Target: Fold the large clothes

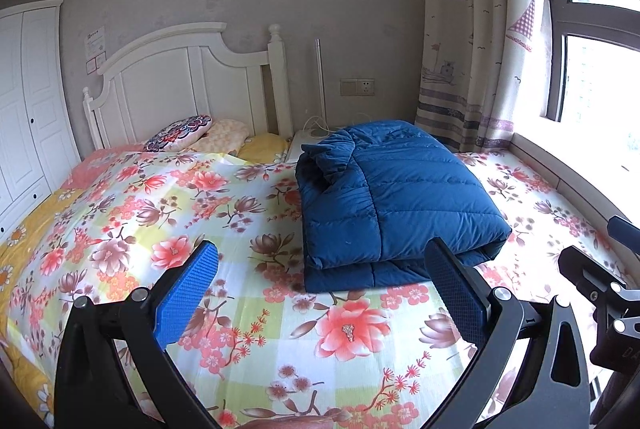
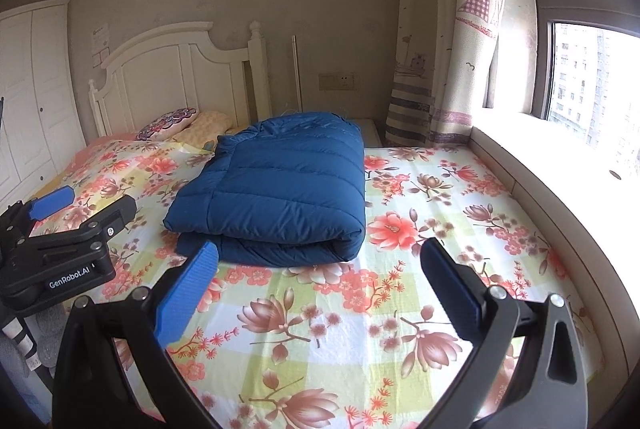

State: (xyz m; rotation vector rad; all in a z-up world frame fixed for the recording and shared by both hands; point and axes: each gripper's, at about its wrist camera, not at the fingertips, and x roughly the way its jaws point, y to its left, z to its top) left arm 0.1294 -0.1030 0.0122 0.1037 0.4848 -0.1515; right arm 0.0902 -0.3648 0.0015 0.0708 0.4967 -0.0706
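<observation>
Item: folded blue quilted down coat [image 1: 394, 195] on floral bedsheet [image 1: 168, 197], ahead, long axis running away; left tongs [image 1: 320, 293] and right tongs [image 2: 320, 289] spread, empty, about equally near.

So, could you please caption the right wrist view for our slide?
Open right gripper hovers before a folded blue down jacket on the floral bedsheet.
</observation>
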